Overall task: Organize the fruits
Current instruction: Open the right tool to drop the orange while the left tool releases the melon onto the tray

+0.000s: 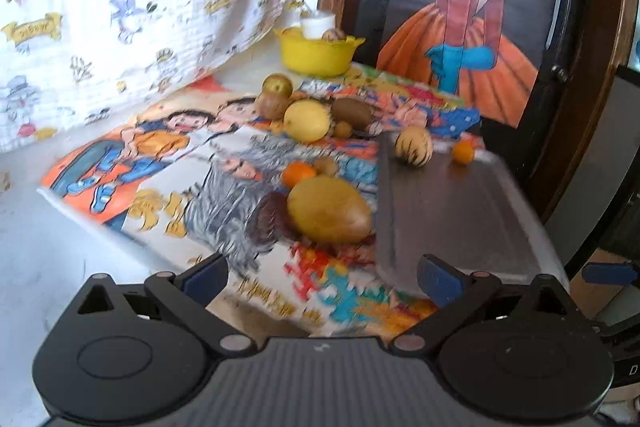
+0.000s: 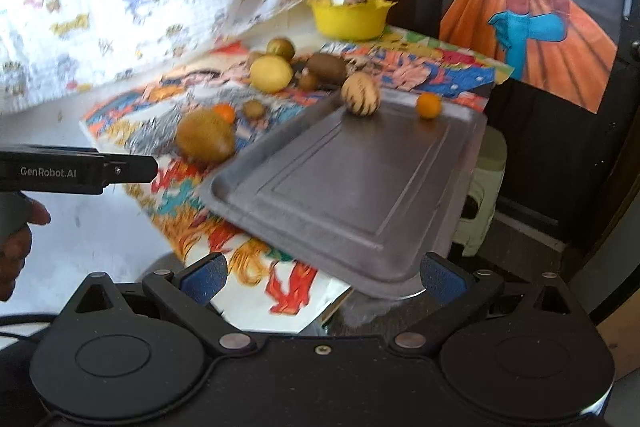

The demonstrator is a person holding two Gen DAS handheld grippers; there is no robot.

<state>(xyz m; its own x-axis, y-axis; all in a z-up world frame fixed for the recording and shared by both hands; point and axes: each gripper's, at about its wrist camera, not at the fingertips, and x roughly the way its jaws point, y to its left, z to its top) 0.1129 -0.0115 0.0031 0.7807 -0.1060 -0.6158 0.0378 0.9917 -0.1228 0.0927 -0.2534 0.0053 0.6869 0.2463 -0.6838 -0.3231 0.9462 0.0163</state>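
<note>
Several fruits lie on a colourful cartoon mat (image 1: pixel 160 163): a large yellow-green mango (image 1: pixel 329 209), a yellow round fruit (image 1: pixel 307 120), a kiwi (image 1: pixel 352 111) and a small orange (image 1: pixel 298 173). A grey metal tray (image 1: pixel 452 211) (image 2: pixel 352 183) holds a striped melon-like fruit (image 1: pixel 414 145) (image 2: pixel 360 93) and a small orange fruit (image 1: pixel 463 151) (image 2: pixel 429 105) at its far end. My left gripper (image 1: pixel 322 277) is open and empty, short of the mango. My right gripper (image 2: pixel 322 277) is open and empty, over the tray's near edge.
A yellow bowl (image 1: pixel 316 55) (image 2: pixel 350 17) with a white cup stands at the back. A cartoon-print cloth (image 1: pixel 120 7) hangs on the left. A dark framed picture (image 1: pixel 480 7) stands behind the tray. The left gripper's body (image 2: pixel 80 173) shows in the right wrist view.
</note>
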